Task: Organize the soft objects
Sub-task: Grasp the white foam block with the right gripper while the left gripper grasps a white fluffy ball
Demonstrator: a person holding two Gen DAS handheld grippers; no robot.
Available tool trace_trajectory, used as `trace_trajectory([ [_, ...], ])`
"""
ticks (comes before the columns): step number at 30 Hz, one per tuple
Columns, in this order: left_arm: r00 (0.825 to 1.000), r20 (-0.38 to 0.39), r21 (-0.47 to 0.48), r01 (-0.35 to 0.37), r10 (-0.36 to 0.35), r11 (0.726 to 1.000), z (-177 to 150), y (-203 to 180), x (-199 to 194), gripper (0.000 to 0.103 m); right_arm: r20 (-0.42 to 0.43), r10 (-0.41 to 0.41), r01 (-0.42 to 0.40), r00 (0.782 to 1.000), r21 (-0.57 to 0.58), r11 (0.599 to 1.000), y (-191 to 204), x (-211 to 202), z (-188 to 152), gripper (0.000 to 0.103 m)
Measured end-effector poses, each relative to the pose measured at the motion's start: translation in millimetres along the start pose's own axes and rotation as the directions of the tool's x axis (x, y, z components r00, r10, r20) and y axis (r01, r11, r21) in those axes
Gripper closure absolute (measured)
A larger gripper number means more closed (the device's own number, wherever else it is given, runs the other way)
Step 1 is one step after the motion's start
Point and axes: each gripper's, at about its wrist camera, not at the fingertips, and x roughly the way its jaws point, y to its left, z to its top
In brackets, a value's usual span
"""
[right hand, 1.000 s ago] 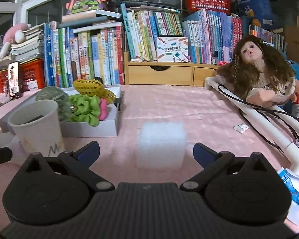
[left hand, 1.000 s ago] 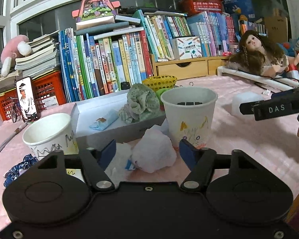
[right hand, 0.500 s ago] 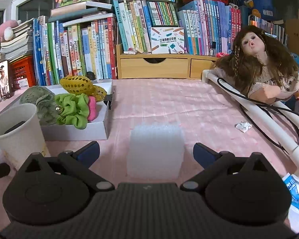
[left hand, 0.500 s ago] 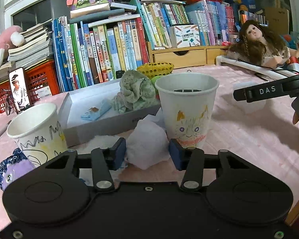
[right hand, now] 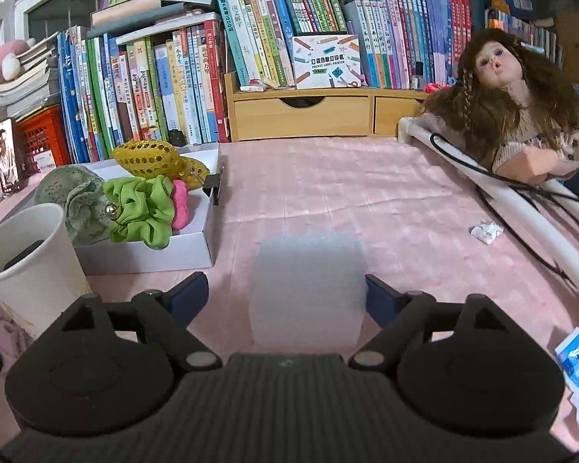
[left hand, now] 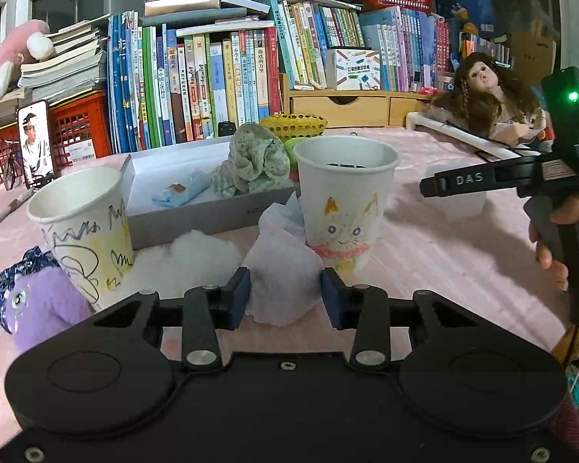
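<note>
Left wrist view has the left gripper [left hand: 285, 296] pinching a crumpled white tissue [left hand: 283, 270] on the pink tablecloth [left hand: 424, 254], both blue pads pressed against its sides. Crowding it are a paper cup with a drawn cat face [left hand: 345, 208] just behind, a scribbled paper cup [left hand: 83, 227] to one side, a tuft of white cotton [left hand: 197, 256] between them, and a purple plush toy [left hand: 38, 305] at the edge. Behind stands a shallow white box [left hand: 197, 208] holding a pale green scrunchie [left hand: 254, 162]. The other tool shows here from the side, lettered "DAS" — fingers wrapped on its handle.

Right wrist view shows the right gripper [right hand: 285, 297] spread wide around a white foam block [right hand: 308, 289], one pad touching its side, the other apart. Only here can you see the bright green scrunchie [right hand: 143, 210], a pink one and a yellow mesh pouch [right hand: 146, 160] in the box, and a small carton reading "POCKET LABEL PRINTER" [right hand: 326, 61] — beside a long-haired doll [right hand: 521, 104].
</note>
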Motion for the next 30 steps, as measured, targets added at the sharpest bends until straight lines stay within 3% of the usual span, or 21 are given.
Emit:
trace_trajectory([
  [7,1.000,0.009,0.009,0.012,-0.012,1.000,-4,-4,-14,0.063,0.000,-0.001,0.001,1.000,-0.022,1.000,5,-4,-2,0.035],
  [9,1.000,0.022,0.028,-0.004,0.004,1.000,-7,-7,-13,0.060,0.003,-0.005,0.005,1.000,-0.030,1.000,6,-5,-3,0.036],
  [15,0.999,0.023,0.070,-0.028,0.026,0.997,-8,-13,-2,0.043,0.002,-0.011,0.011,1.000,-0.038,0.999,6,-3,-3,0.033],
  [18,1.000,0.012,0.081,-0.030,0.029,0.996,-8,-15,6,0.040,0.000,-0.014,0.014,1.000,-0.037,0.999,6,-1,-3,0.028],
  [30,0.999,-0.031,0.010,-0.011,0.011,1.000,-6,-6,22,0.049,-0.039,-0.024,0.022,0.999,-0.053,0.998,9,11,-7,0.026],
])
